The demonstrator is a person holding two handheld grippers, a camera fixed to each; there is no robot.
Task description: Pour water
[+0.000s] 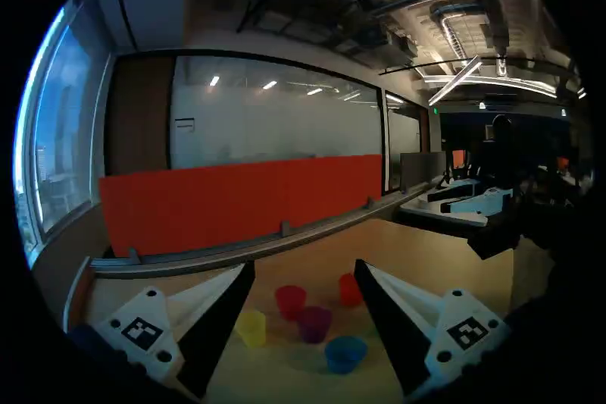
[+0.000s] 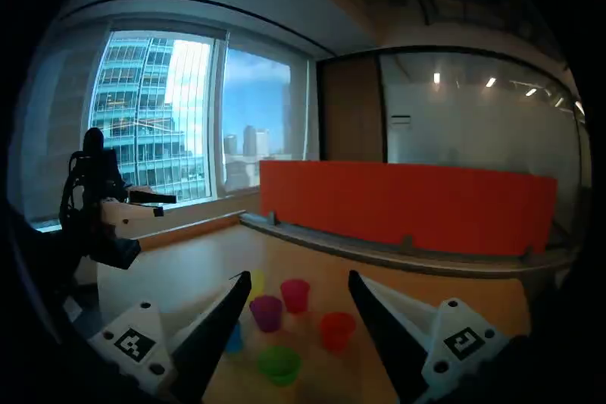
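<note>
Several small plastic cups stand grouped on the wooden table [image 1: 424, 252]. In the left gripper view I see a yellow cup [image 1: 251, 328], a pink cup [image 1: 290, 300], a purple cup [image 1: 313, 324], a blue cup [image 1: 345, 353] and an orange-red cup [image 1: 349, 289]. My left gripper [image 1: 303, 267] hovers above and short of them, open and empty. In the right gripper view the pink cup [image 2: 295, 295], purple cup [image 2: 266, 312], red cup [image 2: 336, 330] and a green cup [image 2: 279, 364] lie below my right gripper [image 2: 298, 277], also open and empty. The blue cup [image 2: 235, 337] is partly hidden behind a finger.
An orange partition [image 1: 242, 199] on a grey rail borders the table's far side. Large windows [image 2: 159, 123] line one wall. The other gripper [image 1: 470, 207] floats at the right of the left gripper view; the left one [image 2: 129, 211] sits far left in the right gripper view.
</note>
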